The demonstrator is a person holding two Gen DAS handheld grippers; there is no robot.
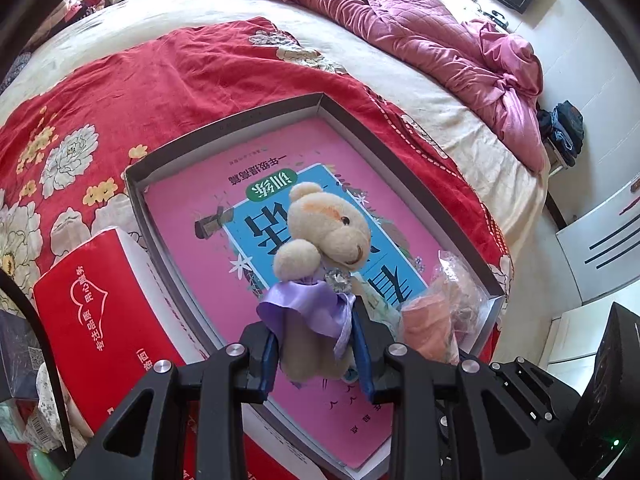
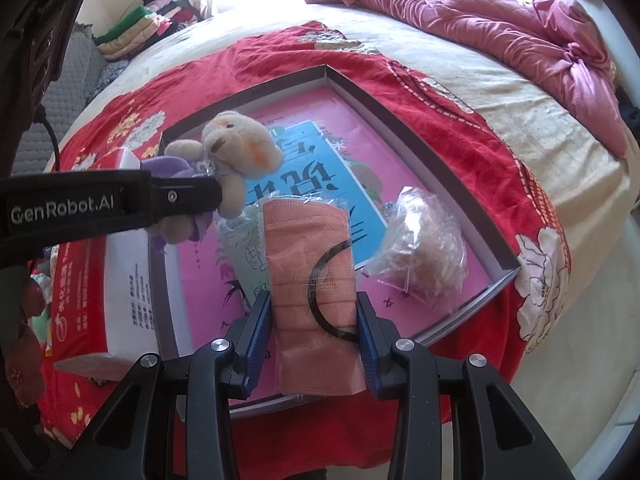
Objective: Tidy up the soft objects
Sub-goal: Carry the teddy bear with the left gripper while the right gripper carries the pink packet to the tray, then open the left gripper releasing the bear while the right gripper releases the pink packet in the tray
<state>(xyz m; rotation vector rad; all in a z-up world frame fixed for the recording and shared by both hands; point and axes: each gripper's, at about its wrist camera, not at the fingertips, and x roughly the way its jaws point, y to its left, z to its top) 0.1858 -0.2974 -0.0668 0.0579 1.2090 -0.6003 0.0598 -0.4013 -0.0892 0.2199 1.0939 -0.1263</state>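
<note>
My left gripper [image 1: 316, 348] is shut on a beige teddy bear [image 1: 324, 232] with a purple ribbon, held above the shallow grey box [image 1: 224, 128] that has a pink book [image 1: 192, 216] in it. The bear [image 2: 236, 148] and left gripper also show in the right wrist view. My right gripper [image 2: 316, 328] is shut on an orange face mask in clear wrap [image 2: 312, 276], held over the box's near edge. A crumpled clear bag [image 2: 420, 248] lies in the box's right corner.
The box [image 2: 440, 136] lies on a red flowered blanket [image 1: 120, 92] on the bed. A red and white tissue pack [image 1: 96, 312] lies left of the box. A pink quilt [image 1: 420, 28] is bunched at the far side.
</note>
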